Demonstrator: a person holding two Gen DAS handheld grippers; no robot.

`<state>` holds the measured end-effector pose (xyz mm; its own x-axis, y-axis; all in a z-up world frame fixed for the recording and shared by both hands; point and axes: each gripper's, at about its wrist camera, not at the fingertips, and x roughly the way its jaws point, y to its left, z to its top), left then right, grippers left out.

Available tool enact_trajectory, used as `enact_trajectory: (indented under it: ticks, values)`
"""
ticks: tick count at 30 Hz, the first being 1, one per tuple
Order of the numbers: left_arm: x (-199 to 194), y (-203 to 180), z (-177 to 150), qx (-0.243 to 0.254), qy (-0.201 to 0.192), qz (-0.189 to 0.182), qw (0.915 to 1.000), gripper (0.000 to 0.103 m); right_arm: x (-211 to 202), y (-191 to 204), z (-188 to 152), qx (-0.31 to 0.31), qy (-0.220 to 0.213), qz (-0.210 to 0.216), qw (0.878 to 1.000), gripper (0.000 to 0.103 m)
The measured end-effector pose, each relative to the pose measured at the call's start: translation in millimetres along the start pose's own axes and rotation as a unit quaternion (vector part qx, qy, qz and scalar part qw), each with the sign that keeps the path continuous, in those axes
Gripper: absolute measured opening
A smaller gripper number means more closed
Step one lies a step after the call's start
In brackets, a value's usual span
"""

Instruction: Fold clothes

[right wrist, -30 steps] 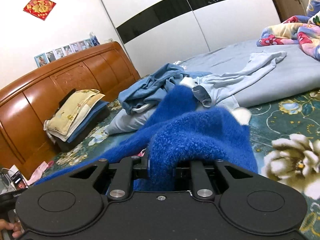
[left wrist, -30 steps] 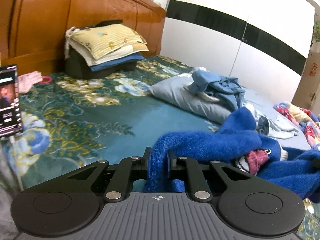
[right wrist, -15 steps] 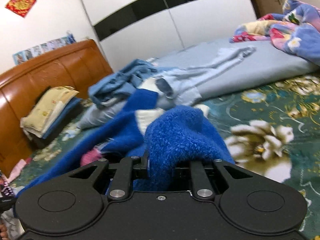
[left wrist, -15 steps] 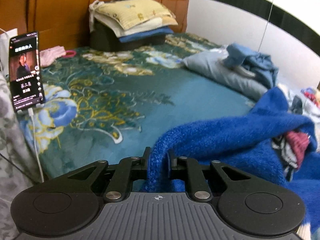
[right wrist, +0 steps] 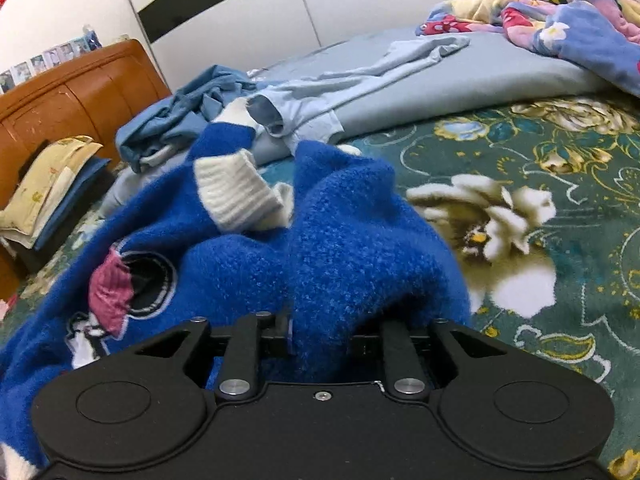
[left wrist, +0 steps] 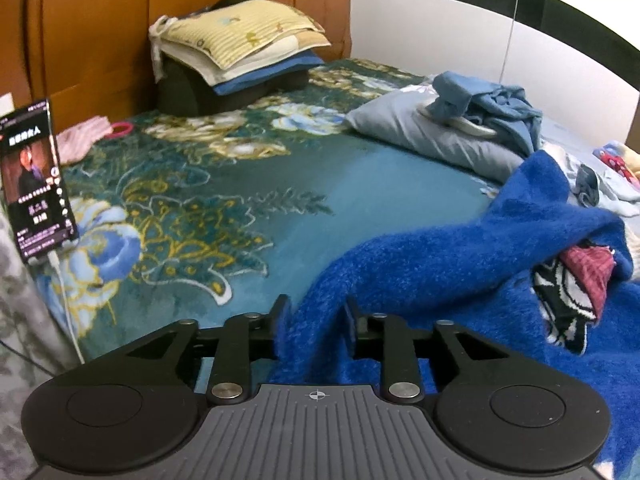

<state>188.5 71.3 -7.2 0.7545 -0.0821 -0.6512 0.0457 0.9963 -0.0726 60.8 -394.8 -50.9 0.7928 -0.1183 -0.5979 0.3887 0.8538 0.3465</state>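
While both grippers pinch the fuzzy blue sweater, it lies bunched on the flowered bedspread, stretched between them. The left gripper has its jaws closed on a thick fold of one edge; the right gripper has its jaws clamped on another bundle of the same knit, with a white cuff flopped over on top.

The risk, as I judge it, is that each grip holds several layers rather than one clean edge, so pulling apart could leave the sweater twisted, or the thick pile could slip free. The loose sleeve could also fold underneath and spoil the fold.

The jaw tips are buried in the fabric in both views, so exactly what part is held cannot be made out. The sweater's picture patch is crumpled and partly hidden.
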Motion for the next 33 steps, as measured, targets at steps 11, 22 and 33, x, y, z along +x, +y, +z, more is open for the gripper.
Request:
enact_trajectory:
  ticks: [11,22,33]
  values:
    - [-22,-30,32,0.044,-0.06,-0.021,0.997,0.084,-39,4,13,-0.04,-0.013,0.006,0.999,0.061]
    - [-5,-97,60,0.095,-0.087,-0.076,0.9887,0.103,-89,23,36,-0.137,-0.14,-0.033,0.98,0.1]
    - [60,-180,61,0.176,-0.049,-0.134,0.9739,0.103,-13,79,38,-0.203,-0.066,0.049,0.976,0.1]
